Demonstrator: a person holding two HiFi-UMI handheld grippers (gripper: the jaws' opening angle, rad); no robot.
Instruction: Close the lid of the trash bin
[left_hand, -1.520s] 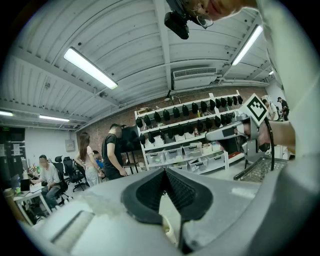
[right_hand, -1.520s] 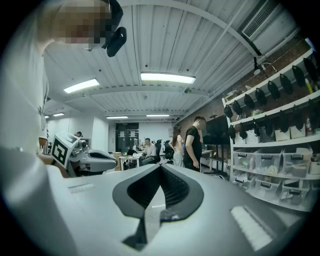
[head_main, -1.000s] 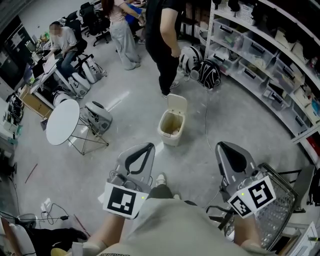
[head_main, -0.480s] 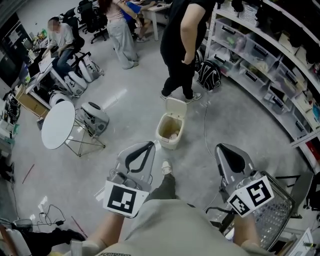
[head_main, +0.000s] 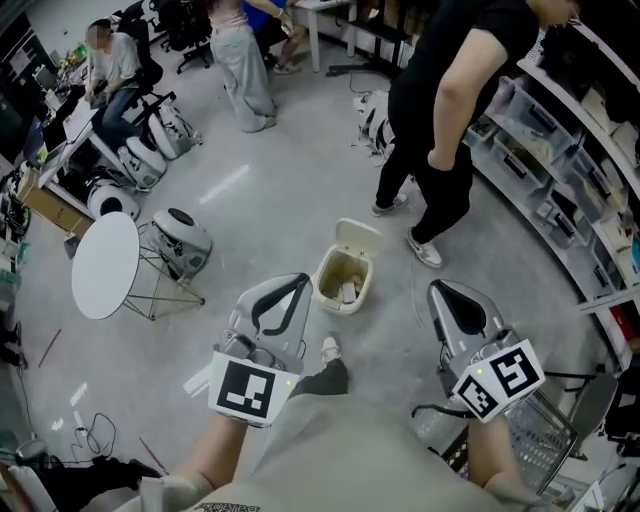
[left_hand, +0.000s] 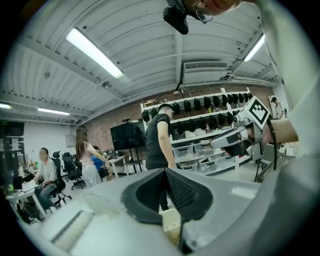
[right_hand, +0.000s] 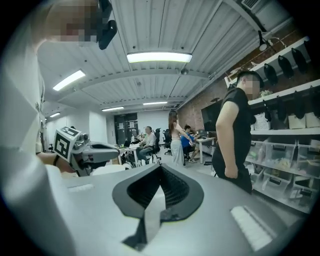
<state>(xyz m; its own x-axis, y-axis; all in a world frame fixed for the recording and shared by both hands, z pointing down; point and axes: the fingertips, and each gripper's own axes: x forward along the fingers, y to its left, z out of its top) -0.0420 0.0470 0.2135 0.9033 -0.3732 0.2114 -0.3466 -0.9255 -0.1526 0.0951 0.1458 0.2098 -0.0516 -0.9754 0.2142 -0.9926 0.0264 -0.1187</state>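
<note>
A cream trash bin (head_main: 343, 283) stands on the grey floor just ahead of me, its lid (head_main: 361, 238) tipped up and back, with scraps showing inside. My left gripper (head_main: 298, 280) hangs shut and holds nothing, its tip just left of the bin. My right gripper (head_main: 437, 291) is shut and empty too, to the bin's right and a little nearer me. In the left gripper view the left gripper (left_hand: 164, 171) points level, and a cream piece of the bin (left_hand: 170, 220) shows low between the jaws. The right gripper (right_hand: 160, 167) looks level across the room in its own view.
A person in black (head_main: 450, 140) stands just beyond the bin to the right. Storage shelves (head_main: 590, 170) line the right side. A round white table (head_main: 103, 264) and a white machine (head_main: 181, 236) stand at left. A wire basket (head_main: 545, 440) sits by my right arm. My shoe (head_main: 328, 350) is near the bin.
The bin has come closer and now lies between the two gripper tips. The person in black has walked from behind the bin toward the right. Both grippers keep their hold in front of me.
</note>
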